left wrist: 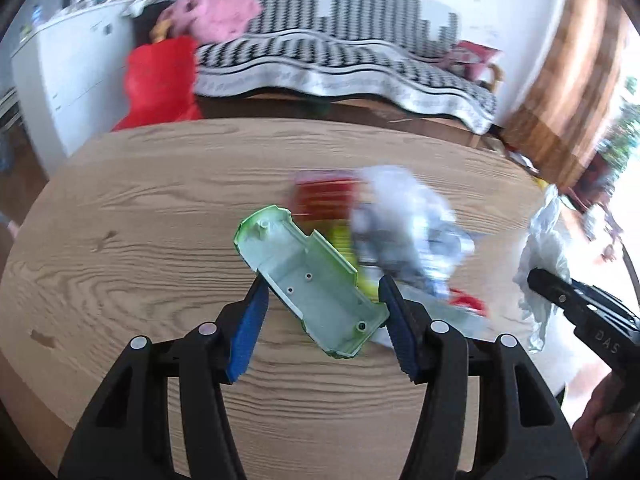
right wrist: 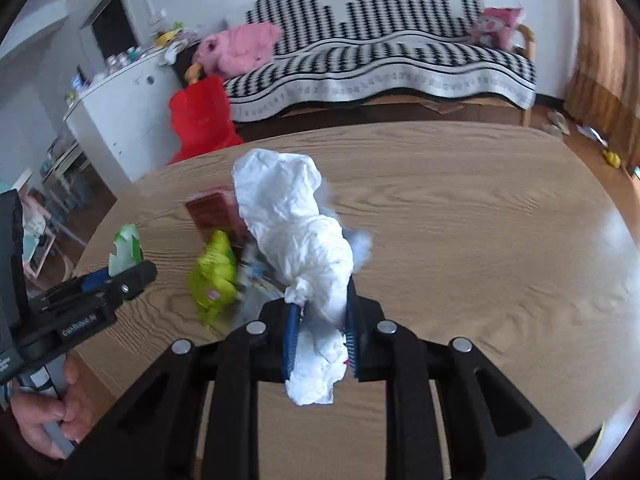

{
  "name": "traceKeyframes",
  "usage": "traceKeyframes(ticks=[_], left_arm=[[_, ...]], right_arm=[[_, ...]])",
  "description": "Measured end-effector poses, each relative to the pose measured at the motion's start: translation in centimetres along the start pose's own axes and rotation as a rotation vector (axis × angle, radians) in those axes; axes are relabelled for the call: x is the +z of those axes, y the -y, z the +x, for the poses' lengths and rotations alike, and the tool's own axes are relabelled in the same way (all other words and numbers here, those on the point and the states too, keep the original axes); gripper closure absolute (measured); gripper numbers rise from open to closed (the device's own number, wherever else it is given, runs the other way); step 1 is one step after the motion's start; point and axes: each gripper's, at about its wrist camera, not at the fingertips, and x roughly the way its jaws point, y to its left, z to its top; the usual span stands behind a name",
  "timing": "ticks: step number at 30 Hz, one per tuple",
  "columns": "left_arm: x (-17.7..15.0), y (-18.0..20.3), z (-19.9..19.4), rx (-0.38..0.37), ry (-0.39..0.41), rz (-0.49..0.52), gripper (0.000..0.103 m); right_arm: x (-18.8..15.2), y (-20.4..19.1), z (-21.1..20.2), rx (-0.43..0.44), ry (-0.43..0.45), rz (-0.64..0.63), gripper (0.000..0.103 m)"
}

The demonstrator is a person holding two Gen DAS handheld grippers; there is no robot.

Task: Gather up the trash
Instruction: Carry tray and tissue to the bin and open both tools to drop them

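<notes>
Trash: L gripper (left wrist: 322,300) fingers pinching green plastic shell (left wrist: 308,284); R gripper (right wrist: 320,320) fingers pinching white tissue (right wrist: 300,216).

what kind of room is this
Most likely a home living room: a sofa under a black-and-white patterned cover, a pink plush toy on it, and a wood-grain table holding trash.

Both tongs black plastic: left tongs (left wrist: 322,284), right tongs (right wrist: 320,300). Blue ribbed pads (left wrist: 248,328) on the inner faces, round silver rivets on the arm pivots, white lettering on the side bodies, partly unreadable. Bare-skinned left hand (right wrist: 52,420) on a grey handle.
</notes>
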Motion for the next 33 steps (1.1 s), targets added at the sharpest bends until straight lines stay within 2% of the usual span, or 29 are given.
traceKeyframes(ticks=[6, 12, 16, 19, 21, 24, 27, 33], left_arm=[[-2.0, 9.3, -0.7, -0.133, -0.002, 0.119, 0.047], [-6.0, 21.5, -1.1, -0.3, -0.039, 0.265, 0.047], [-10.9, 30.4, -1.5, -0.468, -0.119, 0.39, 0.047], [-14.3, 35.1, -1.8, -0.511, -0.127, 0.491, 0.047], [-16.6, 38.0, -1.4, -0.541, -0.15, 0.539, 0.047], [-19.1, 40.8, -0.8, -0.562, -0.175, 0.593, 0.047], [-20.4, 42.0, 0.0, -0.563, -0.193, 0.624, 0.047], [-20.7, 43.1, 1.0, -0.548, -0.206, 0.631, 0.047]], right_arm=[[-4.2, 9.6, -4.8, -0.152, -0.013, 0.121, 0.083], [-11.3, 21.4, -11.6, -0.304, -0.015, 0.297, 0.083], [-15.9, 27.7, -14.4, -0.367, -0.04, 0.392, 0.083], [-20.0, 32.5, -15.5, -0.388, -0.093, 0.489, 0.083], [-21.8, 34.4, -15.5, -0.39, -0.123, 0.529, 0.083], [-24.6, 36.9, -14.5, -0.4, -0.211, 0.583, 0.083], [-26.1, 38.2, -13.4, -0.375, -0.269, 0.614, 0.083], [-26.2, 38.3, -11.3, -0.356, -0.316, 0.616, 0.083]])
